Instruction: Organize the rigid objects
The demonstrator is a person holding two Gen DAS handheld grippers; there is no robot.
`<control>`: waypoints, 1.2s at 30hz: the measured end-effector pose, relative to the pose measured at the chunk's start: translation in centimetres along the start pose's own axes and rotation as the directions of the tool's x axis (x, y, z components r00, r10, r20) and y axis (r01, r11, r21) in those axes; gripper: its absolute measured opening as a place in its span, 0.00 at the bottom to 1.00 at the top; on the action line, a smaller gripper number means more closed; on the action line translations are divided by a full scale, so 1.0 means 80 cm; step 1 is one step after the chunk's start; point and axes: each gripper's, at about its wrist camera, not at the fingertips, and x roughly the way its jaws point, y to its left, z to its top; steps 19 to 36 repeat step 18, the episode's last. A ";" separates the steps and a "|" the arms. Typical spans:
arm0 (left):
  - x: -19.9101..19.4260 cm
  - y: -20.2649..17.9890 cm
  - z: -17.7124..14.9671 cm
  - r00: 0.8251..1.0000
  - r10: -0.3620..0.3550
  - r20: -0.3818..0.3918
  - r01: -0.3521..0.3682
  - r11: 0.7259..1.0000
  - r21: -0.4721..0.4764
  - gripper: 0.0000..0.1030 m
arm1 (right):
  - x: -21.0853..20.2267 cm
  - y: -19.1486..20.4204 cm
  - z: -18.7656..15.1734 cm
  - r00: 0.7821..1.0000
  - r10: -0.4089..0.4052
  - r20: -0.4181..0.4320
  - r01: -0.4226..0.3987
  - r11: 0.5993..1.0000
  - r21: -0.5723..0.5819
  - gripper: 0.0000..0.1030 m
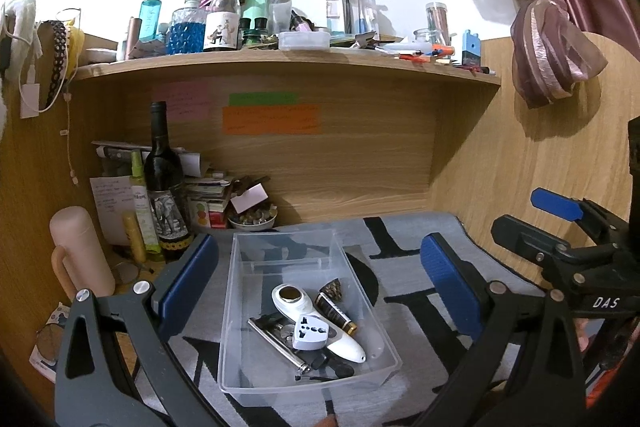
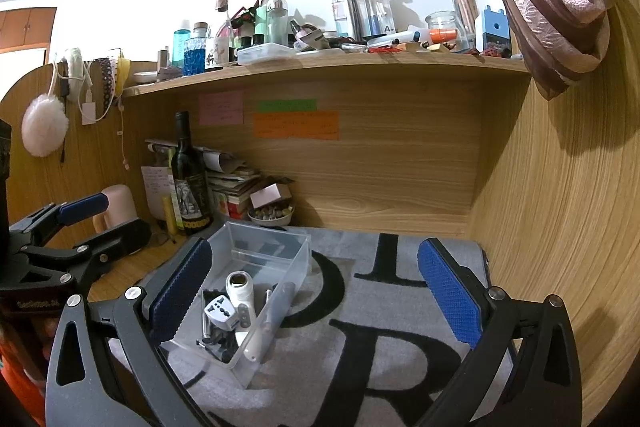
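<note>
A clear plastic bin (image 1: pixel 240 307) stands on a grey mat with black letters (image 1: pixel 408 291). In it lie a white handheld device (image 1: pixel 308 311), a white travel adapter (image 1: pixel 310 333), a metal rod (image 1: pixel 276 343) and a dark tube with a gold band (image 1: pixel 334 311). My left gripper (image 1: pixel 320 287) is open and empty, its blue pads either side of the bin. My right gripper (image 2: pixel 316 291) is open and empty above the mat; the bin (image 2: pixel 296 259) with the adapter (image 2: pixel 224 313) is at its left pad. The right gripper also shows in the left wrist view (image 1: pixel 560 227).
A dark wine bottle (image 1: pixel 164 187), a pink flask (image 1: pixel 80 255), small bottles, papers and a bowl of stones (image 1: pixel 252 219) crowd the back left corner. A shelf (image 1: pixel 280 63) above holds several bottles and pens. Wooden walls close the back and right.
</note>
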 end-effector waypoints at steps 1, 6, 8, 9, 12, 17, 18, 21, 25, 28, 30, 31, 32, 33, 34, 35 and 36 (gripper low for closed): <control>0.000 0.000 0.000 1.000 -0.002 0.001 0.002 1.000 0.000 0.99 | 0.000 0.000 0.000 1.000 0.000 0.000 0.000 1.000 -0.001 1.00; 0.000 0.000 0.000 1.000 -0.024 -0.011 0.024 1.000 0.000 0.99 | 0.001 -0.002 0.001 1.000 -0.001 0.000 0.001 1.000 0.001 1.00; 0.002 0.001 0.000 0.999 -0.031 -0.023 0.031 1.000 -0.001 0.99 | 0.001 -0.002 0.001 1.000 0.000 0.000 0.000 1.000 0.001 1.00; 0.003 0.001 -0.001 0.999 -0.028 -0.024 0.028 1.000 -0.002 0.99 | 0.002 -0.003 0.002 1.000 -0.001 0.000 0.001 1.000 0.001 1.00; 0.004 0.002 -0.001 0.999 -0.026 -0.028 0.026 1.000 -0.005 0.99 | 0.002 -0.003 0.001 1.000 -0.001 0.000 0.001 1.000 0.001 1.00; 0.005 0.002 -0.001 0.999 -0.027 -0.029 0.027 1.000 -0.005 0.99 | 0.004 -0.004 0.001 1.000 -0.005 -0.004 0.005 1.000 0.000 1.00; 0.005 0.003 -0.001 0.999 -0.026 -0.029 0.026 1.000 -0.005 0.99 | 0.004 -0.004 0.001 1.000 -0.003 -0.004 0.003 1.000 0.000 1.00; 0.005 0.003 -0.001 0.999 -0.026 -0.029 0.026 1.000 -0.005 0.99 | 0.004 -0.004 0.001 1.000 -0.003 -0.004 0.003 1.000 0.000 1.00; 0.005 0.003 -0.001 0.999 -0.026 -0.029 0.026 1.000 -0.005 0.99 | 0.004 -0.004 0.001 1.000 -0.003 -0.004 0.003 1.000 0.000 1.00; 0.005 0.003 -0.001 0.999 -0.026 -0.029 0.026 1.000 -0.005 0.99 | 0.004 -0.004 0.001 1.000 -0.003 -0.004 0.003 1.000 0.000 1.00; 0.005 0.003 -0.001 0.999 -0.026 -0.029 0.026 1.000 -0.005 0.99 | 0.004 -0.004 0.001 1.000 -0.003 -0.004 0.003 1.000 0.000 1.00; 0.005 0.003 -0.001 0.999 -0.026 -0.029 0.026 1.000 -0.005 0.99 | 0.004 -0.004 0.001 1.000 -0.003 -0.004 0.003 1.000 0.000 1.00; 0.005 0.003 -0.001 0.999 -0.026 -0.029 0.026 1.000 -0.005 0.99 | 0.004 -0.004 0.001 1.000 -0.003 -0.004 0.003 1.000 0.000 1.00; 0.005 0.003 -0.001 0.999 -0.026 -0.029 0.026 1.000 -0.005 0.99 | 0.004 -0.004 0.001 1.000 -0.003 -0.004 0.003 1.000 0.000 1.00; 0.005 0.003 -0.001 0.999 -0.026 -0.029 0.026 1.000 -0.005 0.99 | 0.004 -0.004 0.001 1.000 -0.003 -0.004 0.003 1.000 0.000 1.00; 0.005 0.003 -0.001 0.999 -0.026 -0.029 0.026 1.000 -0.005 0.99 | 0.004 -0.004 0.001 1.000 -0.003 -0.004 0.003 1.000 0.000 1.00; 0.005 0.003 -0.001 0.999 -0.026 -0.029 0.026 1.000 -0.005 0.99 | 0.004 -0.004 0.001 1.000 -0.003 -0.004 0.003 1.000 0.000 1.00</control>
